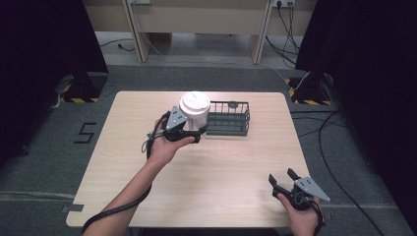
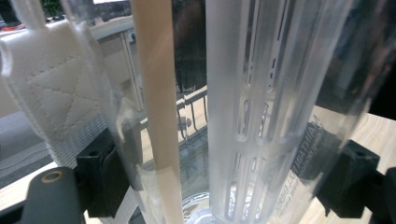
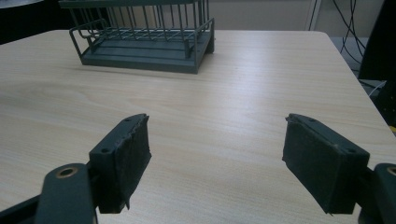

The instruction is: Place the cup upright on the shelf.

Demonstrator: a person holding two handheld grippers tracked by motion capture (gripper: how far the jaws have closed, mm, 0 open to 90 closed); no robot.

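While the right gripper (image 1: 281, 182) rests spread and empty at the near edge of the surface (image 1: 221, 167), well short of the wire basket (image 1: 227, 119), the left gripper (image 1: 193, 132) pinches a clear bottle (image 1: 195, 112) with a white lid, held upright just beside the basket's left end. Placing it well likely means lifting the bottle clear of the basket's rim, centring it over the floor, lowering it straight, and letting go only once it stands.
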